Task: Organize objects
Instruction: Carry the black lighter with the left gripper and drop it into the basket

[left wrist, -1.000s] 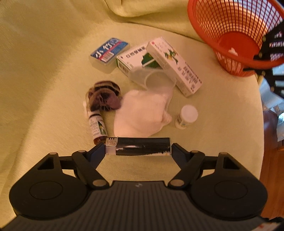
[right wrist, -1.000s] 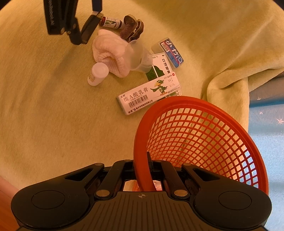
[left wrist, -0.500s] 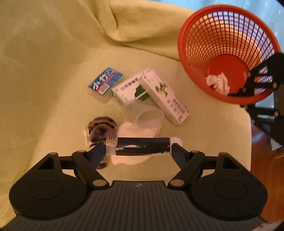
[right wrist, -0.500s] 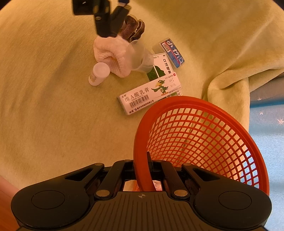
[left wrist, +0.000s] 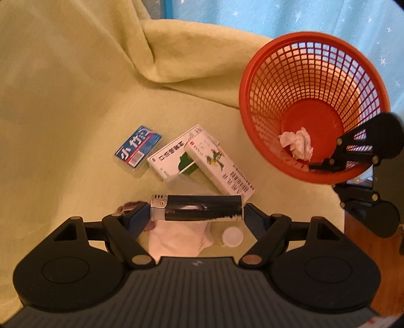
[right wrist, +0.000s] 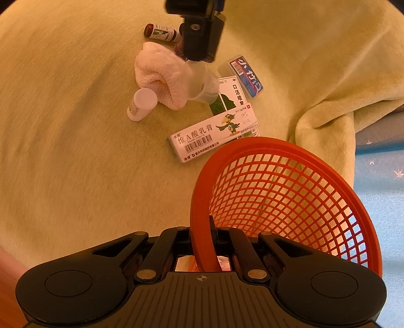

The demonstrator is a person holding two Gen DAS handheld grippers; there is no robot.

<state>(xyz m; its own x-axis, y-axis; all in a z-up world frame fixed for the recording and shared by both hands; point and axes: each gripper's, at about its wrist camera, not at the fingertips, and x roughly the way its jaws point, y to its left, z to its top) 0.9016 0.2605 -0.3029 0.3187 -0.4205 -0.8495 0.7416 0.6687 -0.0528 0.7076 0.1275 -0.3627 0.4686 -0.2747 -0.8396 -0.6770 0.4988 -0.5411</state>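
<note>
The left gripper (left wrist: 197, 214) has its jaws clamped on a black lighter (left wrist: 197, 208), held crosswise above the yellow blanket (left wrist: 63, 113), long axis left-right, metal head pointing left. Right of it, the right gripper (right wrist: 204, 232) has its jaws closed on the orange basket (left wrist: 313, 111) rim, crumpled tissue (left wrist: 296, 142) inside.

A rumpled yellow-green blanket (left wrist: 75, 106) covers the surface, beside what looks like blue star-patterned fabric (left wrist: 315, 17).
</note>
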